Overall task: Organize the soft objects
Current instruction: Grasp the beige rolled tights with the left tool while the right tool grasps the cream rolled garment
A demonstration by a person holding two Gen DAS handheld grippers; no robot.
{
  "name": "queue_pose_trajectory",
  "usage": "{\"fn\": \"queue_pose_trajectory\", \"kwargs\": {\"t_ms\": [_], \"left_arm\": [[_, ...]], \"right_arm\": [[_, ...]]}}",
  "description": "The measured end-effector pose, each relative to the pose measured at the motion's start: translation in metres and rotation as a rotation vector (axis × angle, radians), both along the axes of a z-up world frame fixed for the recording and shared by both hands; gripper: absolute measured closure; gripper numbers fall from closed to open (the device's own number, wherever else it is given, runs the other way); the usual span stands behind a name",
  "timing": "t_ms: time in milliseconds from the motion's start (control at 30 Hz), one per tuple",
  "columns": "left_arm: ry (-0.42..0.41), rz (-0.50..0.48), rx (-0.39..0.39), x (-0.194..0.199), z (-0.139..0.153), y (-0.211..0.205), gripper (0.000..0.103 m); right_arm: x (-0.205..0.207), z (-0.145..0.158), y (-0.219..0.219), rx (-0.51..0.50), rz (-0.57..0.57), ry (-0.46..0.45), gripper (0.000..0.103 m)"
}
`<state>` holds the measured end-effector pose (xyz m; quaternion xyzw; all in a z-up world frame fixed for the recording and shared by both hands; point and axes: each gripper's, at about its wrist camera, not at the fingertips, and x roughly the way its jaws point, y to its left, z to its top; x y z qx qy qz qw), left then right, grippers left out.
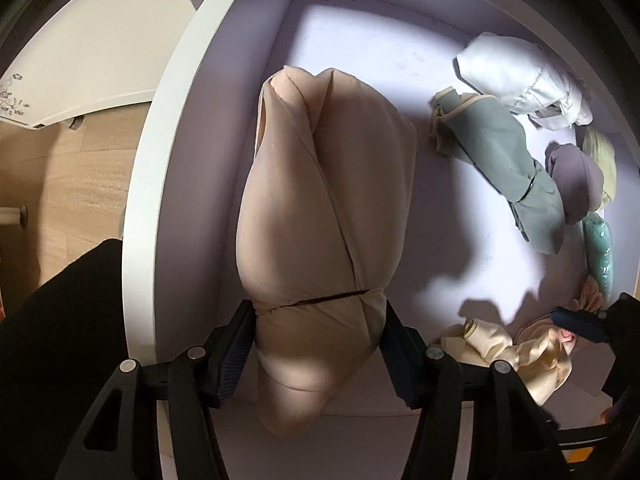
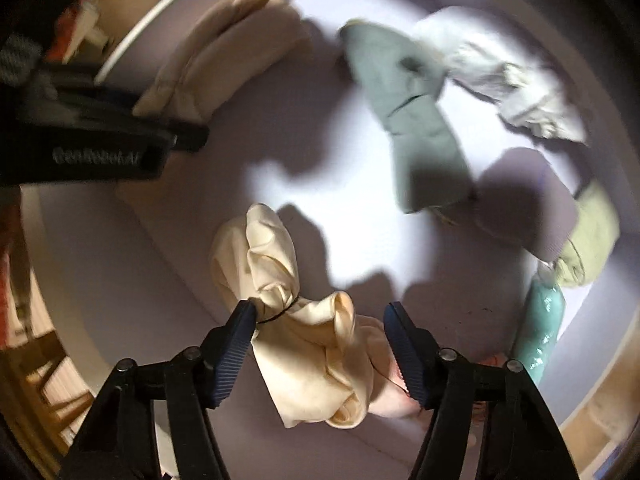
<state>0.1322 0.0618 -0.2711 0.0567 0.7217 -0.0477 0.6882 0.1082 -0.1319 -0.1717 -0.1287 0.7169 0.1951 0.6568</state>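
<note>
- Inside the shallow lilac drawer (image 1: 224,128), along its left wall, lies the tan padded bundle (image 1: 320,184); the left gripper (image 1: 318,344) points down over it with its jaws narrowed onto the near end, both pads pressing the fabric just below the thin dark band that ties it.
- It looks light, plump and yielding, so in my judgement it squashes under the pads rather than slips; the tied waist is the firmest place to hold, since the loose ends would sag.
- At the drawer's near edge sits the cream bundle (image 2: 296,320), also tied with a dark band; the right gripper (image 2: 320,344) hangs over it with jaws half-wide, the left pad touching the knot and the right pad clear of the cloth.
- This one looks thin, crumpled and floppy; a hold at the banded neck should keep it from unfolding.
- A pinkish piece lies under and just beside the cream bundle and could be caught up with it.
- Along the far and right walls lie a grey-green bundle (image 1: 504,160), a white bundle (image 1: 520,80), a mauve piece (image 1: 576,180), a yellow-green piece (image 2: 592,236) and a glossy teal piece (image 2: 540,328).
- The middle of the drawer floor is bare, though shadow makes it hard to read.
</note>
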Motion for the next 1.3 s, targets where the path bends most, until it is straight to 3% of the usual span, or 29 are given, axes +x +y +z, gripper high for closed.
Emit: {"fn": "queue_pose_trajectory", "kwargs": {"t_ms": [233,333,433,667,767,833,967,1067,1133,1300], "left_arm": [[-0.039,0.067,-0.07,-0.014,0.011,0.002,0.043],[-0.072,0.084,-0.106,-0.011,0.018,0.003,0.042],[-0.081,0.081,-0.117,-0.008,0.022,0.006,0.04],[-0.09,0.099,-0.139,-0.006,0.025,0.005,0.035],[-0.089,0.095,-0.128,0.002,0.015,0.0,0.035],[-0.087,0.092,-0.12,-0.001,0.012,-0.009,0.035],[-0.138,0.083,-0.111,0.0,0.026,-0.016,0.035],[-0.182,0.051,-0.101,0.002,0.036,-0.022,0.035],[-0.176,0.035,-0.095,0.002,0.033,-0.025,0.035],[-0.155,0.02,-0.063,0.01,0.019,-0.03,0.033]], "right_arm": [[-0.004,-0.015,0.013,0.0,0.027,0.053,0.046],[-0.003,-0.014,0.01,0.011,0.005,0.068,0.065],[0.002,-0.006,0.001,0.007,-0.052,0.047,0.07],[0.015,0.001,-0.046,0.044,-0.318,0.022,0.069],[0.018,-0.003,-0.048,0.083,-0.328,0.048,0.058],[0.013,-0.004,-0.037,0.065,-0.293,0.046,0.042],[0.006,-0.012,-0.022,0.021,-0.215,0.049,0.042],[0.002,-0.022,-0.014,-0.02,-0.18,0.064,0.06],[-0.012,-0.027,-0.003,-0.04,-0.166,0.059,0.065],[-0.014,-0.011,-0.017,0.006,-0.26,0.042,0.069]]}}
